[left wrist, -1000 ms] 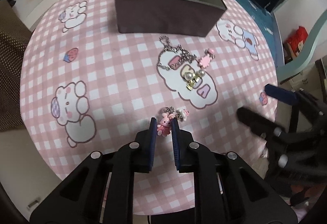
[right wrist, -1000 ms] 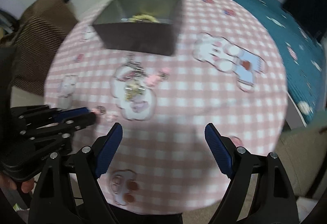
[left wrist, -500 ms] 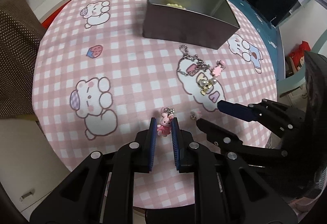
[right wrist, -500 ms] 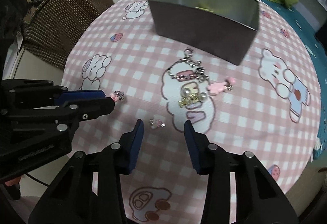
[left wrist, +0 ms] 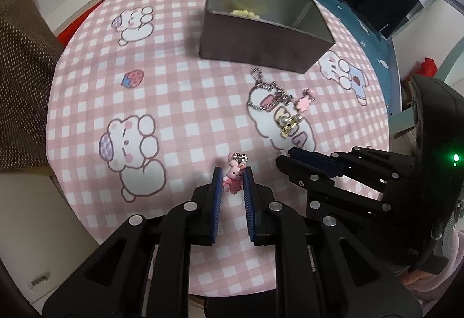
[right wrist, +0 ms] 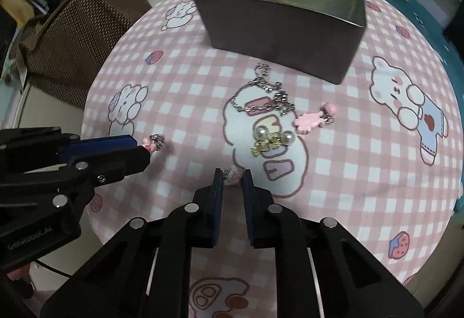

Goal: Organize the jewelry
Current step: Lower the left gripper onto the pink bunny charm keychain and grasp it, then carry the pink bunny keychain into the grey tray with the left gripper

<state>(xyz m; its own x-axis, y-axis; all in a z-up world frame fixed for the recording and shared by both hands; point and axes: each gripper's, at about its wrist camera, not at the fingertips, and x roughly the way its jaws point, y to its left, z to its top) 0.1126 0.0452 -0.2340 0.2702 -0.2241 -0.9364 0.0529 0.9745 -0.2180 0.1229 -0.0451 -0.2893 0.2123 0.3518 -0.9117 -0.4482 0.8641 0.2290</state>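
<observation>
Left gripper (left wrist: 233,177): jaws nearly together, pads clamped on a pink bunny charm (left wrist: 233,179); its silver clasp sticks out past the fingertips. The charm hangs clear of the cloth near the table's near edge.

Right gripper (right wrist: 233,176): jaws have just been closing and now pinch a small white-and-pink charm (right wrist: 232,175) between the pad tips, low over the cloth, just beside the left gripper and near the same edge.

Table (left wrist: 179,103): round, under a pink-and-white checked cloth printed with bunnies and strawberries. Broad bare cloth lies along the left edge and between the grippers and the tin.

Loose jewelry, mid-table toward the right edge: a silver chain (right wrist: 262,97), a pearl-and-gold piece (right wrist: 272,139) just nearer the grippers, and a pink flat charm (right wrist: 308,120) beside them. All sit apart from both grippers.

Metal tin (left wrist: 261,36): rectangular, open-topped, toward the far edge, just beyond the chain; yellow beads (left wrist: 244,13) show inside. Open cloth rings it on the left.
</observation>
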